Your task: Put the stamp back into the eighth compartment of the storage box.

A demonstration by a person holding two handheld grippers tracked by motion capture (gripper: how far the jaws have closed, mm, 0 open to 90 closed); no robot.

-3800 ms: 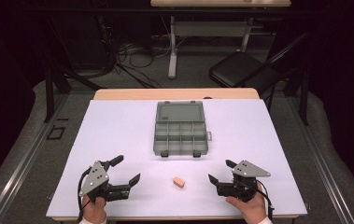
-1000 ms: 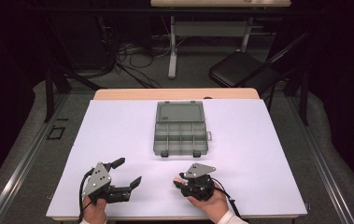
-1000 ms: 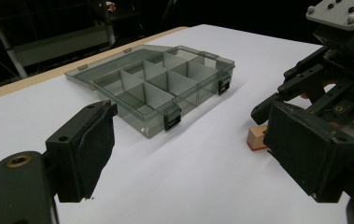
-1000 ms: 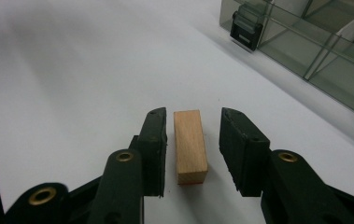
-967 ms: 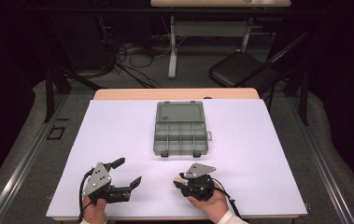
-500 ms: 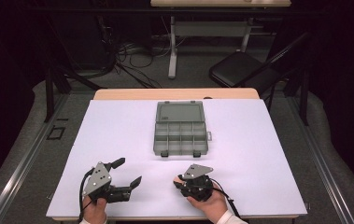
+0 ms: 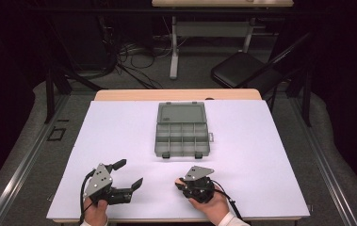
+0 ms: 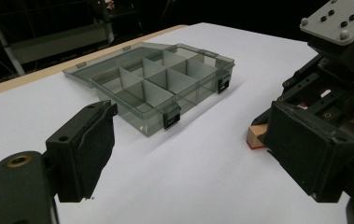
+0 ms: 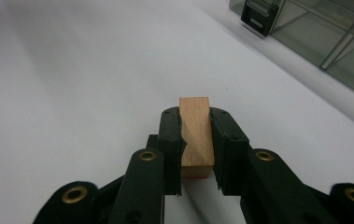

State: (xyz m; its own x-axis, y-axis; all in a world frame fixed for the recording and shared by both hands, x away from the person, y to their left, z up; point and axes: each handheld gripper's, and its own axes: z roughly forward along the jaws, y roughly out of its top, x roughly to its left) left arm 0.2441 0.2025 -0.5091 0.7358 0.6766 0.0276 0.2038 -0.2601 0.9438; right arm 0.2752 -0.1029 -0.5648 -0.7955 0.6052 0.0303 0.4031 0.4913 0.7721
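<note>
The small wooden block (image 9: pixel 195 135) lies with its long axis running straight out along the right tongs (image 9: pixel 196 154), its far end pointing away past the jaw tips toward the open white table (image 9: pixel 72 70). It is a plain rectangular piece of pale, smooth wood with a reddish underside showing at its near end. The right tongs' two black jaws are pressed against its long sides, clamping it, low over the near edge of the table at the middle. In the high view the right tongs (image 7: pixel 182 182) sit under a grey three-cornered plate, the hand (image 7: pixel 209 207) behind them.

The left tongs (image 7: pixel 129 175) rest near the table's front left, jaws spread wide with nothing between them; their flat pads (image 8: pixel 95 149) are matt black and blocky.

Farther back, at the table's centre, stands a grey translucent plastic organizer box (image 7: pixel 181 129), its lid laid open away from the person, thin dividers forming small rectangular compartments, two black latches on its front wall.
</note>
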